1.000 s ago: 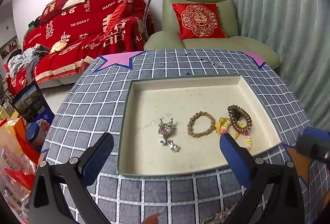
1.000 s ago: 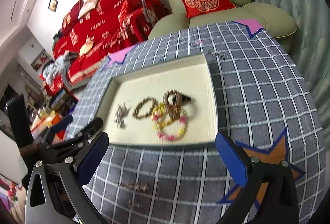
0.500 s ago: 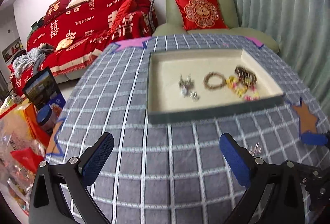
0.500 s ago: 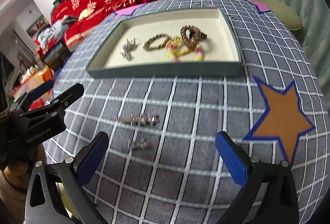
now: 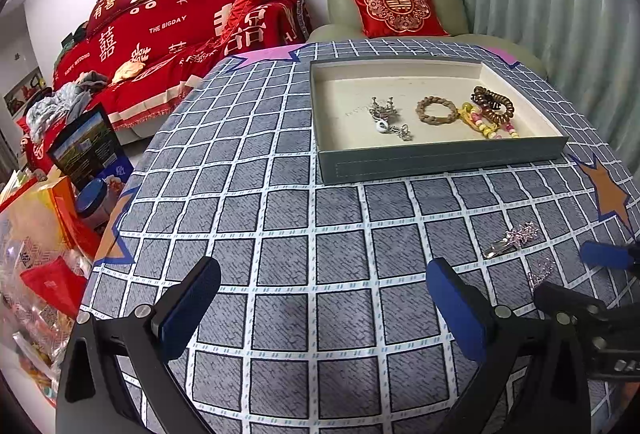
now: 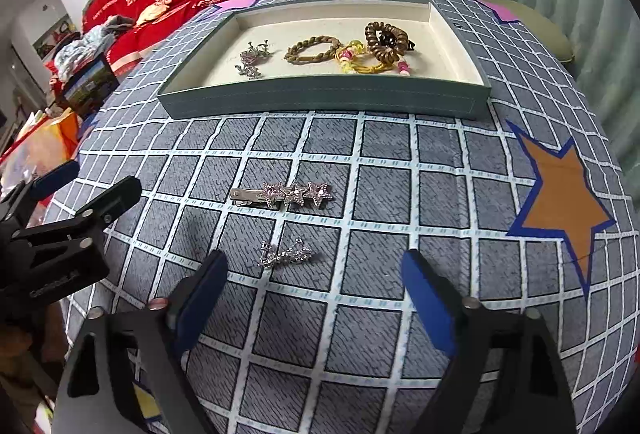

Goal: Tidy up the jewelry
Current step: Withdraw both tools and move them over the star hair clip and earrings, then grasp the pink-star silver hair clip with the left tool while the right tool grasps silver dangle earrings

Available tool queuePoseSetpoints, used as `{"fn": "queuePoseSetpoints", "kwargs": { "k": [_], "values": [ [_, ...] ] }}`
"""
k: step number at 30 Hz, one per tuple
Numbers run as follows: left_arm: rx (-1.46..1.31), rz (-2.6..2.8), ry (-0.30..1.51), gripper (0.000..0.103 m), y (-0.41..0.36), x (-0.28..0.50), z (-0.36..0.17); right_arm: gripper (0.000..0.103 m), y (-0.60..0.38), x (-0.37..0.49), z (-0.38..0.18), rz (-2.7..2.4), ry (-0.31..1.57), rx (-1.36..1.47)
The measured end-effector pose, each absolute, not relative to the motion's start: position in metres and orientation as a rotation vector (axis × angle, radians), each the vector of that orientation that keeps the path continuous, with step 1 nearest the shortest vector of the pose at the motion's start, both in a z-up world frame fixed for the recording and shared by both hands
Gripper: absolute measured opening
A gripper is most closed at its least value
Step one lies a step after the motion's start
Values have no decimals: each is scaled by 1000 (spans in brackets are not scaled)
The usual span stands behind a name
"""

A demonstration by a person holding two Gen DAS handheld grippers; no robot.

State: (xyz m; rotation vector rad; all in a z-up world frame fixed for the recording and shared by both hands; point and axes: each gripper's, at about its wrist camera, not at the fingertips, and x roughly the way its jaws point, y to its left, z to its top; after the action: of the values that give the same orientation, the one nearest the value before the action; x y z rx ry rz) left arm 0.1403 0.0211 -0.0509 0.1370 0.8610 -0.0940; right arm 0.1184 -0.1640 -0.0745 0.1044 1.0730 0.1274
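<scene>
Silver small clip (image 6: 285,254) lies on the checked table (image 6: 380,162), just ahead of my right tongs (image 6: 314,286), whose blue pads are spread wide with nothing between them. Just beyond it lies the star clip (image 6: 282,194), flat on the cloth and apart from the smaller one. Farther back sits the tray (image 6: 324,98), holding a silver charm (image 6: 252,60), a braided bracelet (image 6: 314,49), a yellow bead string (image 6: 360,60) and a brown coil tie (image 6: 386,38) in a row, the last two touching. My left tongs (image 5: 324,298) hover released over bare table to the left, well apart from both clips. An orange star (image 6: 560,206) marks the cloth on the right.
</scene>
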Motion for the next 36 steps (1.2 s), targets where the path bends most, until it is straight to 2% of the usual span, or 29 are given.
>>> {"fn": "queuePoseSetpoints", "kwargs": {
  "k": [4,6,8,14,21,23,27,28,33,36],
  "values": [
    [138,-101,862,103,21,139,-51,70,-155,119,-76,102,1060,86],
    [140,-112,863,103,19,139,-51,61,-149,118,-76,94,1050,55],
    [144,-128,863,103,15,139,-51,41,-144,115,-77,76,1035,-1],
    [157,-190,865,103,-1,138,-49,9,-153,107,-75,70,1017,-15],
    [220,-324,854,103,-36,135,-45,8,-179,96,-75,55,1010,-9],
    [242,-350,863,96,-46,136,-46,8,-186,94,-74,48,1007,-5],
    [274,-399,880,95,-64,141,-49,8,-199,90,-74,42,1005,16],
    [282,-410,881,90,-68,142,-50,8,-201,89,-74,42,1003,19],
    [358,-481,895,89,-92,146,-56,8,-209,87,-74,62,1002,51],
    [379,-515,911,70,-98,147,-62,8,-211,87,-74,69,1000,70]
  ]
}}
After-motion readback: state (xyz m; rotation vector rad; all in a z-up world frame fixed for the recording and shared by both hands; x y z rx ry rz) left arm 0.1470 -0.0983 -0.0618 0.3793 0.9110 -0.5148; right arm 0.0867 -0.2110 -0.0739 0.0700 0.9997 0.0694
